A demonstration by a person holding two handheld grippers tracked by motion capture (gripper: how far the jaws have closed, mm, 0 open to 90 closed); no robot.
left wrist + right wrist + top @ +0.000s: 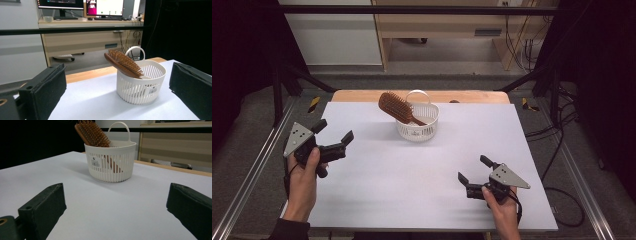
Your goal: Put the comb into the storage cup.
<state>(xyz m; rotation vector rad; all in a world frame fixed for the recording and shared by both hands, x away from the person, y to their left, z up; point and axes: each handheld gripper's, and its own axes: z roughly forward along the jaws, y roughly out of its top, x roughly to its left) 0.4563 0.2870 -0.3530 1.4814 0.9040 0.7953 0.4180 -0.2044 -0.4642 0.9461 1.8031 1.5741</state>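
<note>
Brown wooden hairbrush (pixel 395 107) stands tilted in white slotted plastic basket (pixel 417 128) near surface's far edge, head toward left gripper (pixel 333 139), which is nearer; right gripper (pixel 471 169) farther; both grippers' fingers apart, empty.

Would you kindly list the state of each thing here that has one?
Brown wooden hairbrush: leaning in the basket, head out over the rim.
White slotted plastic basket: upright, handle raised.
Left gripper: open, holding nothing.
Right gripper: open, holding nothing.
</note>
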